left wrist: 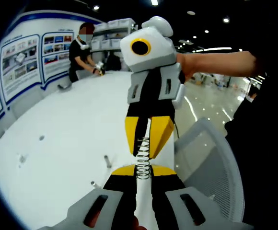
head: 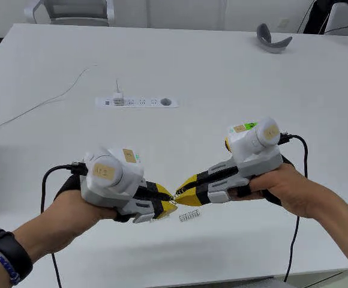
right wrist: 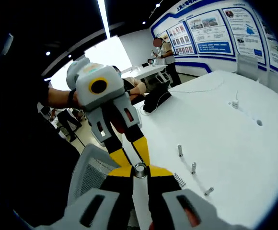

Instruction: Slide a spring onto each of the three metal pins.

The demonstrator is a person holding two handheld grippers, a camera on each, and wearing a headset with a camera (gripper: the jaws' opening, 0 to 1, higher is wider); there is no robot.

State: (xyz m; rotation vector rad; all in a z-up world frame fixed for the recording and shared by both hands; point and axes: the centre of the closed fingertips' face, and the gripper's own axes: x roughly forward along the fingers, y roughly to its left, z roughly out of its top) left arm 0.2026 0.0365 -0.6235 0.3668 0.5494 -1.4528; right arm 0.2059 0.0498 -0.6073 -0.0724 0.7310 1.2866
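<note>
1. While none of the three short metal pins carries a spring yet, as far as I can judge, the task is only at its start. They sit bare on the white workbench, at about 3 o'clock of the jaw tips in the right gripper view.
2. At 9 o'clock of the meeting point in the head view, the left gripper is clamped on a thin coiled steel spring, held above the bench.
3. At 3 o'clock of that point, the right gripper pinches the far end of the same coil, tip to tip with the other gripper. The coil's round end sits between the yellow tips in its own view.
4. A second loose spring lies on the bench at 5 o'clock, just beside the tips. I cannot make out a third.
5. By my reading, all three pins are left to do.
6. Tan stickers on the gripper bodies and blue-headed wall boards carry print too small to read. The white power strip has no legible mark.
</note>
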